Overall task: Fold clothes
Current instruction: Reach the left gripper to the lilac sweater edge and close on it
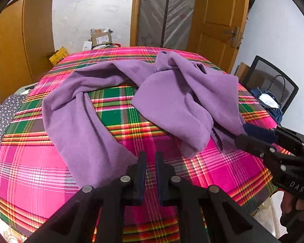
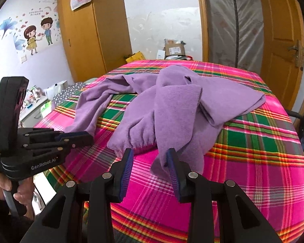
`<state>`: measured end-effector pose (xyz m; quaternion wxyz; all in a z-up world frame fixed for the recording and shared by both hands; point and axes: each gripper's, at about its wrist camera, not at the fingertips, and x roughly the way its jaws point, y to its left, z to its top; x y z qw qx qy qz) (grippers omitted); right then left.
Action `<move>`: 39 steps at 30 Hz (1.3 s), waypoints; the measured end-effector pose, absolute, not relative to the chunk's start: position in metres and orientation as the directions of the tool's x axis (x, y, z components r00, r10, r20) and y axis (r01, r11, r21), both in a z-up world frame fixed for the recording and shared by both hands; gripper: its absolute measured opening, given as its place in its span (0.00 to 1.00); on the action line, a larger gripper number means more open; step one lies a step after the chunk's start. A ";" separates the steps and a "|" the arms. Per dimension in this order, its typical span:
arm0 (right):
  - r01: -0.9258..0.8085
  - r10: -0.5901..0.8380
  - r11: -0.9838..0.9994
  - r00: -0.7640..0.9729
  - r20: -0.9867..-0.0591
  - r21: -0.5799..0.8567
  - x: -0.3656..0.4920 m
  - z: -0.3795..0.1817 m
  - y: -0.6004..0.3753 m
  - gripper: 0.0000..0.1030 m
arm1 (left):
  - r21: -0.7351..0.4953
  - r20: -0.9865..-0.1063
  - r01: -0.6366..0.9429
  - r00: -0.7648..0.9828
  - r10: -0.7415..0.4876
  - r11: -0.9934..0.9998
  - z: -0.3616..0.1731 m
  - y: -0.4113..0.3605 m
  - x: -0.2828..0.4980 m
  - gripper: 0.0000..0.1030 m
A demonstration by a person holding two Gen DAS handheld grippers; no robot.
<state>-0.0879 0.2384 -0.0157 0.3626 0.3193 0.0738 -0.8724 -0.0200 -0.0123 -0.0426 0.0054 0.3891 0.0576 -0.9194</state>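
Note:
A purple fleece garment (image 1: 172, 93) (image 2: 176, 105) lies crumpled on a bed with a pink and green plaid cover (image 1: 40, 162) (image 2: 253, 162). One long part runs toward me on the left; a bunched heap sits on the right. My left gripper (image 1: 150, 158) (image 2: 90, 139) hovers at the near end of the long part with only a narrow gap between its fingers and nothing in it. My right gripper (image 2: 150, 154) (image 1: 238, 139) is open at the near edge of the heap. A purple flap hangs against its right finger (image 2: 173, 168).
A chair (image 1: 273, 85) with a blue bag stands at the bed's right side. Cardboard boxes (image 1: 101, 38) lie beyond the far edge, between a wardrobe (image 2: 81, 40) and a wooden door (image 2: 281, 40). A dotted cloth (image 1: 4, 117) and a cluttered side table (image 2: 34, 105) are on the left.

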 end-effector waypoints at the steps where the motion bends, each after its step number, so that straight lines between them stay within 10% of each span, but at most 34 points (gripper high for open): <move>1: 0.680 -0.584 -0.727 -0.533 -0.612 0.101 -0.088 -0.016 0.238 0.35 | -0.100 -0.717 0.059 -0.696 0.031 -0.993 -0.042 -0.013 -0.021 0.09; 14: 0.689 -0.574 -0.719 -0.520 -0.632 0.086 -0.090 -0.018 0.223 0.51 | -0.111 -0.728 0.064 -0.684 0.037 -0.992 -0.048 -0.018 -0.024 0.09; 39: 0.684 -0.490 -0.729 -0.478 -0.729 0.041 -0.097 -0.031 0.162 0.51 | -0.132 -0.731 0.151 -0.683 -0.007 -0.980 -0.053 -0.060 -0.013 0.09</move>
